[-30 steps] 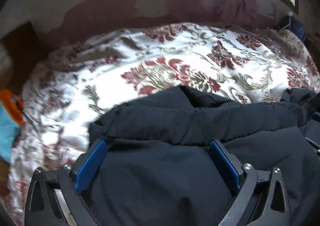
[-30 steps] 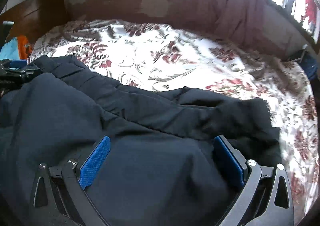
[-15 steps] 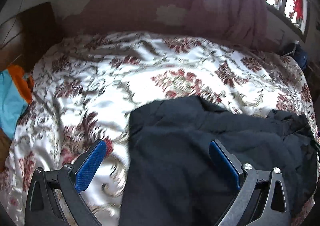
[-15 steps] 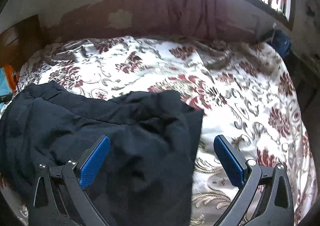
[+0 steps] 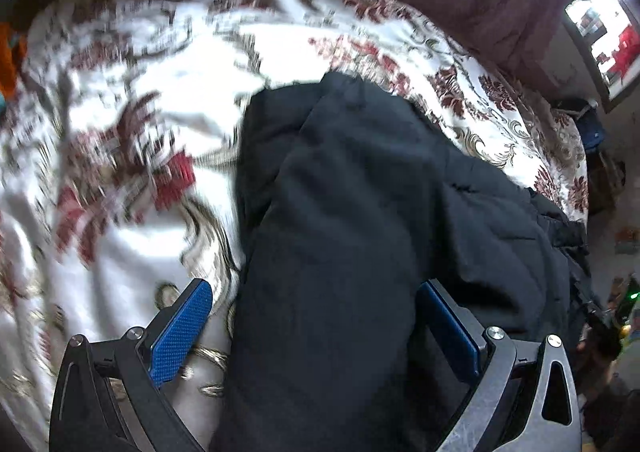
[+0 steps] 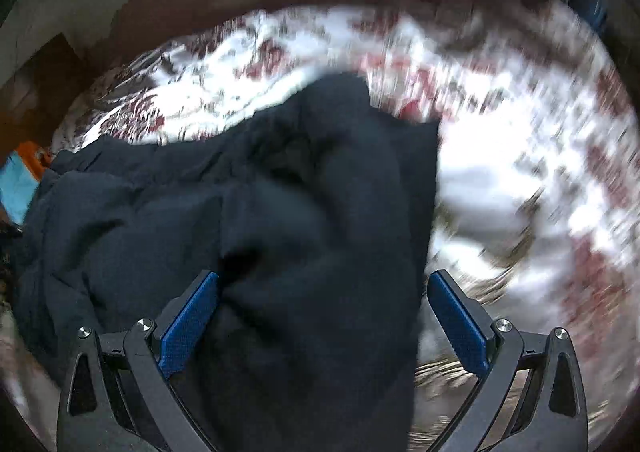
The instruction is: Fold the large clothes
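A large dark navy garment [image 5: 360, 212] lies bunched on a bed with a white and red floral cover [image 5: 120, 132]. My left gripper [image 5: 316, 316] is open, its blue pads wide apart, low over the garment's left edge. The garment also shows in the right wrist view [image 6: 280, 212]. My right gripper [image 6: 324, 304] is open, low over the garment's right edge, with cloth between the jaws but not pinched. Both views are blurred by motion.
The floral cover [image 6: 520, 172] spreads past the garment on all sides. A maroon curtain [image 5: 500, 4] and a window [image 5: 600, 24] are behind the bed. Orange and blue cloth [image 6: 24, 172] lies at the bed's left edge. A dark wooden headboard [image 6: 36, 80] stands at left.
Both grippers have dropped lower and closer to the garment after pulling back above it. The garment now lies folded narrower than a second ago. Both stay open.
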The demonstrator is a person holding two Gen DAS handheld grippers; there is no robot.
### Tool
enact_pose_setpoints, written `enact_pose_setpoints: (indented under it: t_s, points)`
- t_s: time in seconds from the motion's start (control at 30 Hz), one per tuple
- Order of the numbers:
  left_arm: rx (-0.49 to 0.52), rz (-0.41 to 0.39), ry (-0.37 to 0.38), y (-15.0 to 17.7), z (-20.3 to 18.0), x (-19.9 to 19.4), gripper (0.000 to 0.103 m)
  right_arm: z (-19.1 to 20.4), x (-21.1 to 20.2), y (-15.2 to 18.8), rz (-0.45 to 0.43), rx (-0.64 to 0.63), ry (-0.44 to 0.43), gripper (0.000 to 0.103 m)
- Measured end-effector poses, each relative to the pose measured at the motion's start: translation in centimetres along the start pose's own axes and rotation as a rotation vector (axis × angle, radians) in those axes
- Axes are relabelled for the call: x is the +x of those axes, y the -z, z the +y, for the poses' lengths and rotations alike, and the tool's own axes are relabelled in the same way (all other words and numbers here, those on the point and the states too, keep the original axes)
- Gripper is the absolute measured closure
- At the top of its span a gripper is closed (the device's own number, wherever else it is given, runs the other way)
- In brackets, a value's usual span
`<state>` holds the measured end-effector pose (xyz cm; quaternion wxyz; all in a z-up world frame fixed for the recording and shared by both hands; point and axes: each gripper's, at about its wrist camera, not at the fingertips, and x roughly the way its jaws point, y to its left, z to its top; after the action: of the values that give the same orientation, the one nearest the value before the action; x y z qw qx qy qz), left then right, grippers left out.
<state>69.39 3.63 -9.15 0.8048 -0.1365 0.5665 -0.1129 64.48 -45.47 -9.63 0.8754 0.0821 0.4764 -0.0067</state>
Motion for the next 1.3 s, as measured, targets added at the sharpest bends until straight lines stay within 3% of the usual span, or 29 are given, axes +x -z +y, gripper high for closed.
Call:
enact_pose_setpoints:
  t_s: [0.07, 0.17, 0.47, 0.67, 1.07, 1.3]
  points:
    - [-0.038, 0.025, 0.045, 0.5, 0.8, 1.0, 0.0, -1.3, 1.5, 0.4, 0.035, 0.073, -0.078, 0.001]
    - [-0.04, -0.007, 0.082, 1.4, 1.4, 1.5, 0.0, -1.6, 2.0, 1.1, 0.021, 0.08, -0.109, 0.001]
    - [-0.007, -0.104, 0.078, 2.9, 1.2, 1.3, 0.0, -1.2, 1.7, 3.3, -0.105, 0.066, -0.117, 0.001]
    - [0.006, -0.16, 0.07, 3.4, 1.1, 1.3, 0.0, -1.0, 1.1, 4.1, -0.175, 0.064, -0.077, 0.001]
    - [0.004, -0.168, 0.092, 3.4, 1.2, 1.3, 0.0, -1.5, 1.1, 3.4, -0.166, 0.067, -0.076, 0.001]
    - [0.001, -0.157, 0.088, 3.3, 1.2, 1.4, 0.0, -1.3, 1.6, 2.0, -0.061, 0.073, -0.062, 0.001]
